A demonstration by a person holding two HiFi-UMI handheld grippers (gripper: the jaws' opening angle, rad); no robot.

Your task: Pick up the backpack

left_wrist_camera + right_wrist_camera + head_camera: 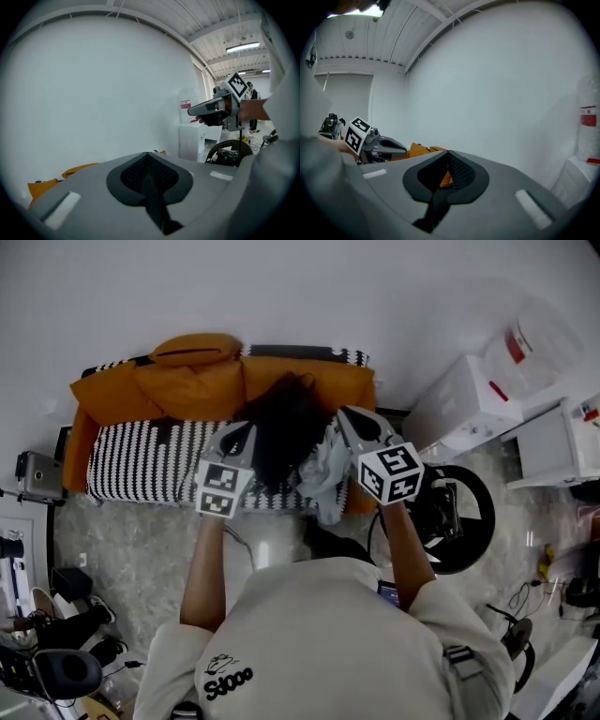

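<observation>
A person in a pale sweatshirt (pixel 328 634) stands facing a sofa with orange cushions and a black-and-white patterned seat (pixel 141 460), which is set against a white wall (pixel 300 287). Both tools are held out level over the seat. The left gripper (pixel 246 430) has its grey jaws pressed together at the tips with nothing between them. The right gripper (pixel 347 415) is closed the same way and is also empty, with a sliver of orange cushion showing past its tips in its own view. The pale grey crumpled fabric backpack (pixel 323 474) lies at the right end of the sofa seat, partly hidden behind the person's dark-haired head (pixel 281 432). It sits just below and beside the right gripper, and neither tool grips it. White boxes (pixel 464 404) and a black ring-shaped object (pixel 459 517) stand on the floor to the right.
</observation>
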